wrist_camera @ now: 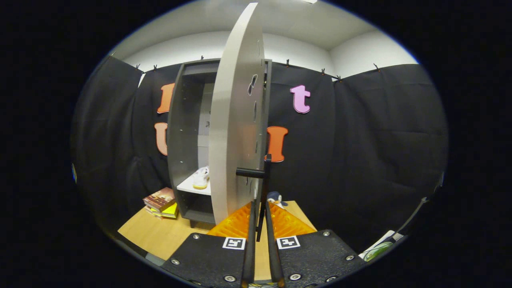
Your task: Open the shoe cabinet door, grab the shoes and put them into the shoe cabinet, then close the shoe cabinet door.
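- Your tongs (259,208) are nearly pressed together, pinching the thin black handle (265,188) of the cabinet door (236,120); both fingers (251,224) lie against the bar's lower end, one on each side.
- The handle is a slim vertical bar, so its long axis runs straight up from between the fingertips, with a short black post joining it to the door just left of the tips.
- The door stands edge-on to you, a tall pale panel rising directly ahead and slightly left of the fingers. It is swung well out from the shoe cabinet (188,136).
- The cabinet body lies beyond the door and to the left of the tongs, its open front facing you.
- A pale shoe (201,178) with a yellow sole sits on the white shelf (192,187) inside, left of and beyond the fingertips, so the loading looks done.
- I judge that closing is what remains: the door's free edge must swing leftwards toward the cabinet front.
- Some books (161,202) lie on the wooden table (160,236) left of the cabinet foot, and a small penguin toy (275,198) just beyond the right finger; both look clear of the swing.
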The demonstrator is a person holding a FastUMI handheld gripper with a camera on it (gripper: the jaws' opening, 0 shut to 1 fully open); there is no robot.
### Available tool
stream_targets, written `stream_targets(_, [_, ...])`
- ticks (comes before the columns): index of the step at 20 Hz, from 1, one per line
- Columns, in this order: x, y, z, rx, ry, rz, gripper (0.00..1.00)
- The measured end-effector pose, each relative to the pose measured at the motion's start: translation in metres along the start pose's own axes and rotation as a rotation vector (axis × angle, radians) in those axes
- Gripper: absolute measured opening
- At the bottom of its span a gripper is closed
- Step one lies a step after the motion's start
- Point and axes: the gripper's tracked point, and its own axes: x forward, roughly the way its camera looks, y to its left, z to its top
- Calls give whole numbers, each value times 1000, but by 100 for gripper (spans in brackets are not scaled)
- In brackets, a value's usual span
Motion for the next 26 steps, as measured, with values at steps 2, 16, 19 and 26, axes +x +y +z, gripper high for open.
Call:
stream_targets(2, [-7, -22, -1, 9, -1, -71, 12])
stream_targets(16, [-58, 42, -9, -10, -26, -49, 19])
stream_targets(19, [-46, 83, -32, 9, 23, 17, 30])
stream_targets(26, [18, 170, -117, 43, 149, 125, 58])
